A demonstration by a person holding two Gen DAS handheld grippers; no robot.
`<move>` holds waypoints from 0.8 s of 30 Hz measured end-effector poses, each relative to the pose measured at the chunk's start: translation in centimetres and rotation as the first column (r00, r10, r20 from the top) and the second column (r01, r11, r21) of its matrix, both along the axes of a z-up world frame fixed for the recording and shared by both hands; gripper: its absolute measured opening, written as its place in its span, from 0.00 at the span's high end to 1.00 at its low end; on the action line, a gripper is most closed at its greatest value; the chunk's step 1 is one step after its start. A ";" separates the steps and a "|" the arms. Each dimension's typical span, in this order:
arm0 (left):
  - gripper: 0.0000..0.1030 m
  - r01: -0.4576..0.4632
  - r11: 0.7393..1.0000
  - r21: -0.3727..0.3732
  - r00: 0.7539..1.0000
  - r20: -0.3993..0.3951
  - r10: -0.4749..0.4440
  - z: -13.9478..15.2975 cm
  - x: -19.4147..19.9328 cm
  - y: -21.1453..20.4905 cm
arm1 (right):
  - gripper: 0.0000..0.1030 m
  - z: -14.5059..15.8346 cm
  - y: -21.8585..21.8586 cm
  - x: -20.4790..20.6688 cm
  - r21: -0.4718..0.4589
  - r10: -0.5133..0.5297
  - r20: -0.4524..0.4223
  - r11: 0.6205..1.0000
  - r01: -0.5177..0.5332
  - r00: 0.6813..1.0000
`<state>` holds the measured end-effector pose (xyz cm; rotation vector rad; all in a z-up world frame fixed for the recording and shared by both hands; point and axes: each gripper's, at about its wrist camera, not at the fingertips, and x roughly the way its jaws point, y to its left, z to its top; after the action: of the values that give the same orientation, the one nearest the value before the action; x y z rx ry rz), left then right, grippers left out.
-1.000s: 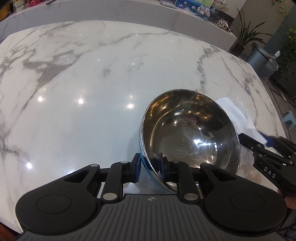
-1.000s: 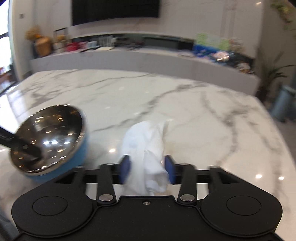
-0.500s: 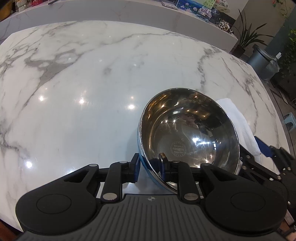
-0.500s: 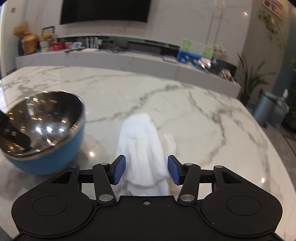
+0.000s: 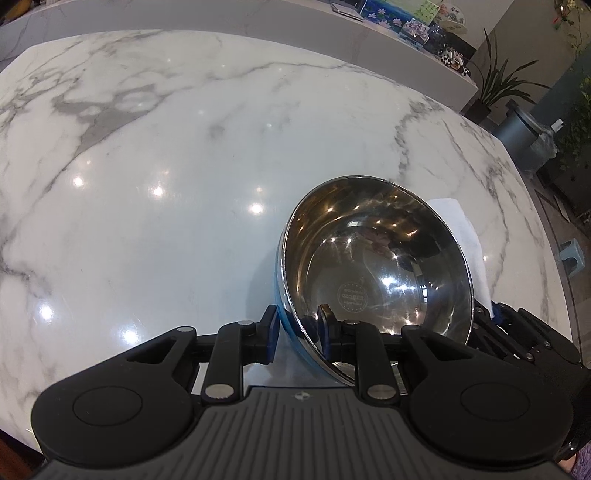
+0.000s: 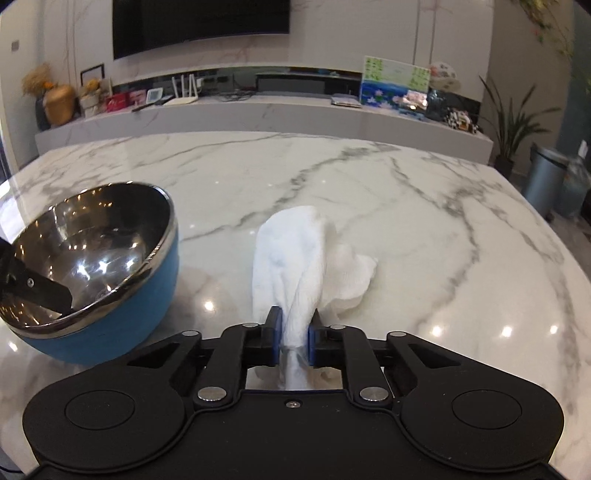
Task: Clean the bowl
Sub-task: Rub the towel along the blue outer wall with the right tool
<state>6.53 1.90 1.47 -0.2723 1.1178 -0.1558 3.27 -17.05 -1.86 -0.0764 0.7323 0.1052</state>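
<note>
glossy marble table [image 6: 424, 221], tv [image 6: 201, 22] at 12 o'clock; right gripper [image 6: 294, 338], open half a second ago, now pinches white cloth [image 6: 295, 266]; left gripper [image 5: 298, 326] clamps tilted bowl [image 5: 376, 266] rim.

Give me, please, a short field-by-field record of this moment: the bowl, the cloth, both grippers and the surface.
bowl: steel inside, blue outside, tilted on the table
cloth: white, bunched, lying right of the bowl
left gripper: shut on the bowl's near rim, one finger inside, one outside
right gripper: shut on the cloth's near end
surface: white marble table

Both wrist views look close across the table [image 5: 184, 166], sharing the bowl [image 5: 376, 273]
</note>
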 end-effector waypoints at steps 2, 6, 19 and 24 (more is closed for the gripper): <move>0.80 -0.004 1.000 -0.004 1.000 0.000 0.004 0.0 -0.1 0.1 | 0.91 0.5 -0.2 -0.1 0.024 0.007 0.004 1.000 -0.007 1.000; 0.80 -0.009 1.000 -0.009 1.000 -0.004 0.009 0.0 -0.2 0.0 | 0.91 2.7 0.2 -1.1 0.057 0.082 0.077 0.995 -0.087 0.994; 0.80 0.008 1.000 0.000 1.000 0.000 -0.008 0.0 0.1 -0.2 | 0.91 3.3 1.4 -2.5 0.052 0.246 0.080 0.967 -0.250 0.966; 0.80 0.007 1.000 0.001 1.000 0.004 -0.007 -0.1 -0.1 -0.3 | 0.91 2.3 2.0 -3.0 0.042 0.262 0.041 0.964 -0.264 0.964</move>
<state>6.41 1.64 1.33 -0.2669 1.1150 -0.1615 0.24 -15.09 0.48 -0.1299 0.6812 0.3741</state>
